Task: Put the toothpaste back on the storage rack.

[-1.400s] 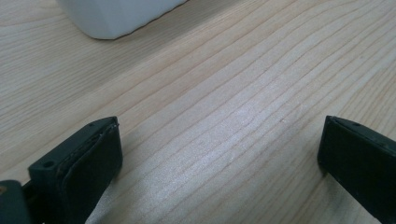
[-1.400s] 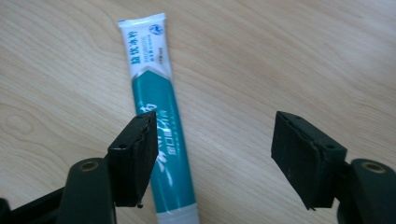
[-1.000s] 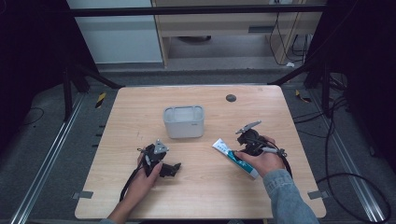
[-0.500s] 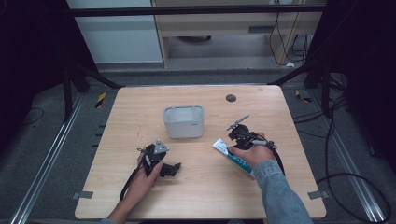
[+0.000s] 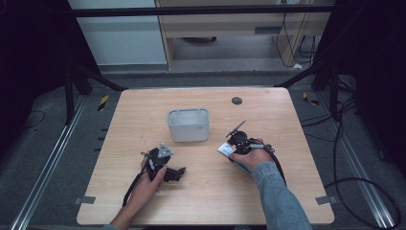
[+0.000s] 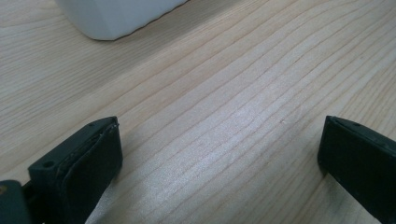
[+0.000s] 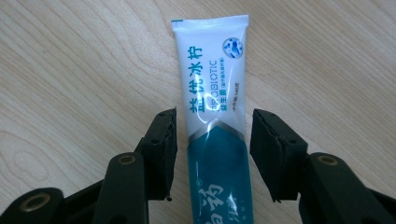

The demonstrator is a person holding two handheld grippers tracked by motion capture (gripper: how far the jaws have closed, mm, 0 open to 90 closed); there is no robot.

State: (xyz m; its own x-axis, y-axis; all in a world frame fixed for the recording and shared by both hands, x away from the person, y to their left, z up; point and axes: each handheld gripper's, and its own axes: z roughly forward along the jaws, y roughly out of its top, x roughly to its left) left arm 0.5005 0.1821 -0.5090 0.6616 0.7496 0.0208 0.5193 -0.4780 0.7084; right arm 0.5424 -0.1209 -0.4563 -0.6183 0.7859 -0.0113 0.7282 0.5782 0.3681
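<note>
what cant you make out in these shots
- Toothpaste tube: cap end cut off by the bottom edge of the right gripper view; high view, mostly under the right gripper.
- White container: high view, contents too small to tell; left gripper view, cut off by the top edge.

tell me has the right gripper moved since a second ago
Yes. The right gripper has slid left over the toothpaste tube, closer to the white container, its jaws closing around the tube, not yet touching.

The person wears a grey-blue denim sleeve (image 5: 275, 191) on the right arm, the left forearm is bare, and each black claw (image 7: 212, 140) carries ridged pads, brass-ringed screw holes and a trailing black cable (image 5: 133, 186).
</note>
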